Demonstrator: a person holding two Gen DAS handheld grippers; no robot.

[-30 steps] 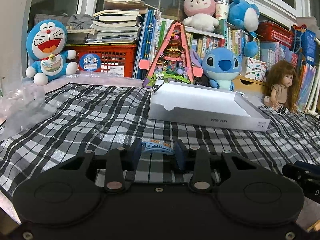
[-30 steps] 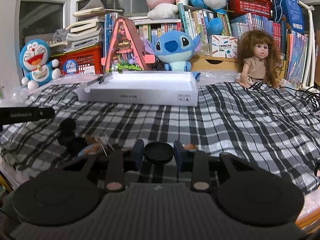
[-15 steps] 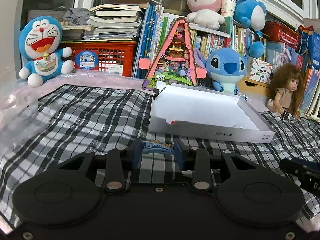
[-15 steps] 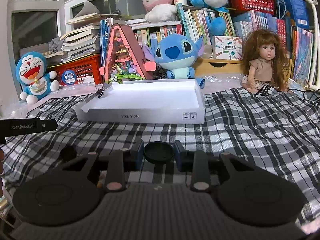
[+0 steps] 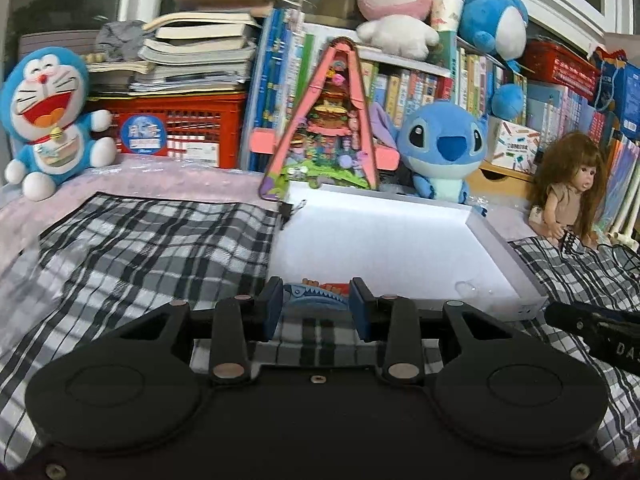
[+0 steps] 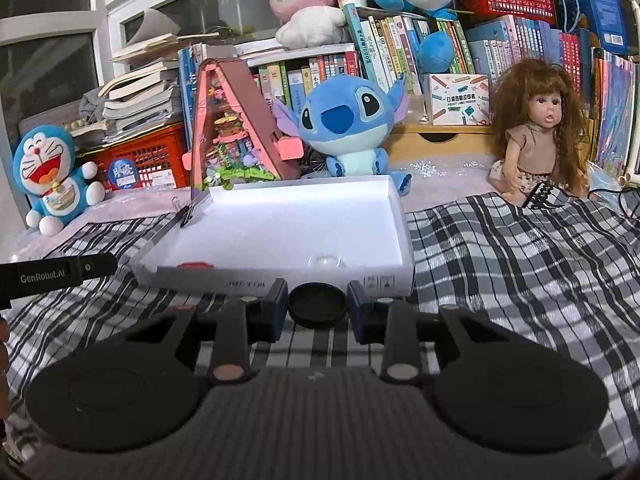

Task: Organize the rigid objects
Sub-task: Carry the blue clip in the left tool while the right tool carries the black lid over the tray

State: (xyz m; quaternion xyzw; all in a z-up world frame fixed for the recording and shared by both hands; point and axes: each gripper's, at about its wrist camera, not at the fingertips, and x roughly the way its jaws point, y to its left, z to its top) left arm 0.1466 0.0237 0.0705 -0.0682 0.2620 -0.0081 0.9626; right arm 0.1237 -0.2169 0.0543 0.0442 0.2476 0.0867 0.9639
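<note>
On the checked black-and-white cloth point(image 6: 520, 264) sits a flat white box point(image 6: 394, 216) with low walls, open at the top. Above the near edge of this box, the left gripper point(image 5: 316, 304) is squeezing a small blue shark toy point(image 5: 310, 295) with white teeth between its two pads. Just behind the shark, something small and red-orange point(image 5: 334, 287) lies inside the box by the near wall; the view is too blurry to tell what it is. A small clear round thing point(image 6: 326, 260) also lies in the box, near the front wall. The right gripper point(image 6: 318, 302) is just in front of the box and holds a round black cap point(image 6: 317, 303) between its pads, over the cloth and not over the box. From the right wrist view, the dark side of the left gripper pokes in at the left edge. Behind the box stand a pink triangle toy house point(image 5: 328, 120), a blue Stitch plush point(image 6: 346, 120), a Doraemon plush point(image 5: 48, 116) next to a red crate point(image 5: 180, 132), a doll with long brown hair point(image 6: 536, 136), and a pink bunny plush point(image 5: 394, 12) up on the shelf of books point(image 6: 384, 60). A small black clip point(image 5: 290, 210) sits at the far left corner of the box.
</note>
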